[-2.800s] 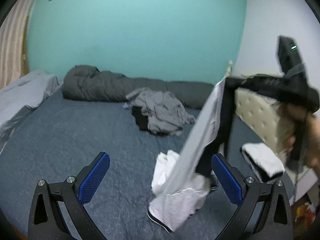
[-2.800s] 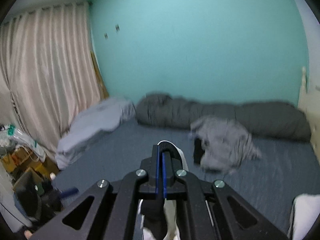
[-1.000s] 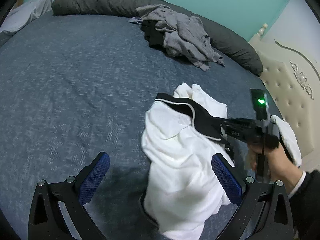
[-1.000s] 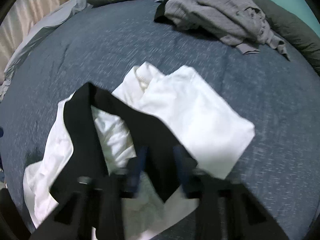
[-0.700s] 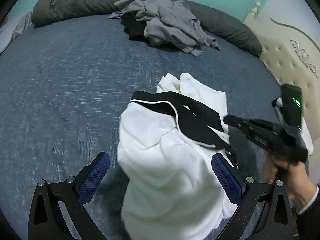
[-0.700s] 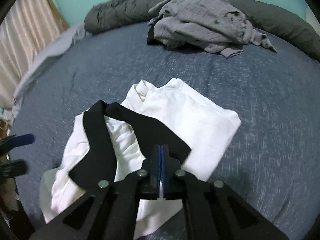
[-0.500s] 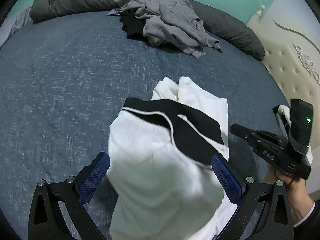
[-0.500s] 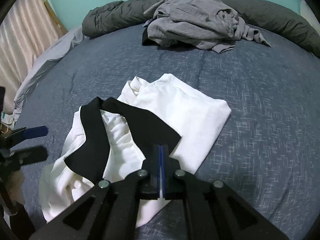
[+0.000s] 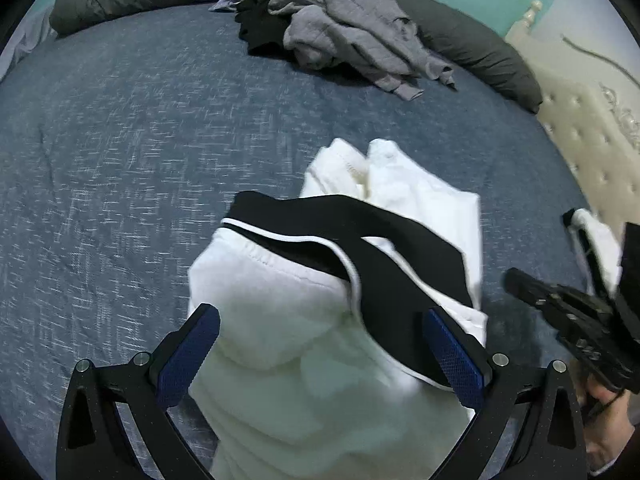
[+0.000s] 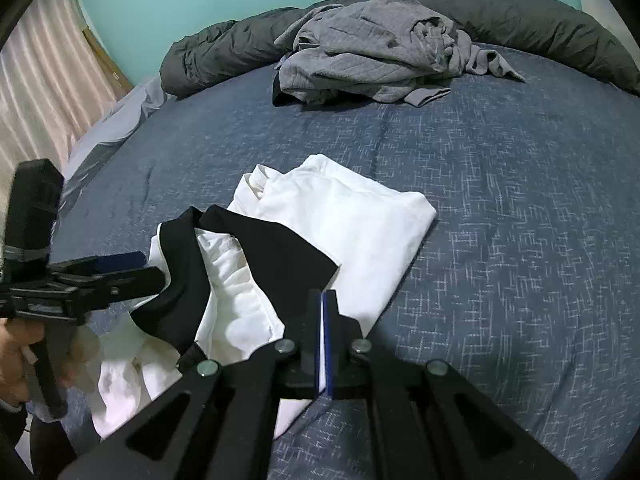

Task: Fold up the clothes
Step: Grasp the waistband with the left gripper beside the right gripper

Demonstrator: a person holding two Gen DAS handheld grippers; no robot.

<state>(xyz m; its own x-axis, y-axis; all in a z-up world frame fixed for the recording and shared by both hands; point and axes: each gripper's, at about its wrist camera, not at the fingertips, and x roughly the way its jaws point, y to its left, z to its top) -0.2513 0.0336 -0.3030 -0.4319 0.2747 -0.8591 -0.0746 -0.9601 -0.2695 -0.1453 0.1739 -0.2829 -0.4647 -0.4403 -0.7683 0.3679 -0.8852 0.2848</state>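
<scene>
Lying crumpled on the dark blue flecked bedspread, the white garment with a broad black band fills the lower middle of both views, one flat white panel reaching toward the centre and the black band draped loosely across the bunched part. Low in the right wrist view, the right gripper has its blue pads pressed flat together with nothing between them, its tip over the garment's near edge. In the left wrist view, the left gripper has its blue-padded fingers spread wide to either side of the white cloth, which sits between them without being pinched. At the upper middle of both frames a heap of grey knit clothes waits in front of a dark grey rolled duvet.

My guess is the garment has only been laid down for spreading; no fold is made yet. Next, each gripper needs a corner or the waistband, pulling apart to flatten it. Snagging only one layer could leave it twisted.
</scene>
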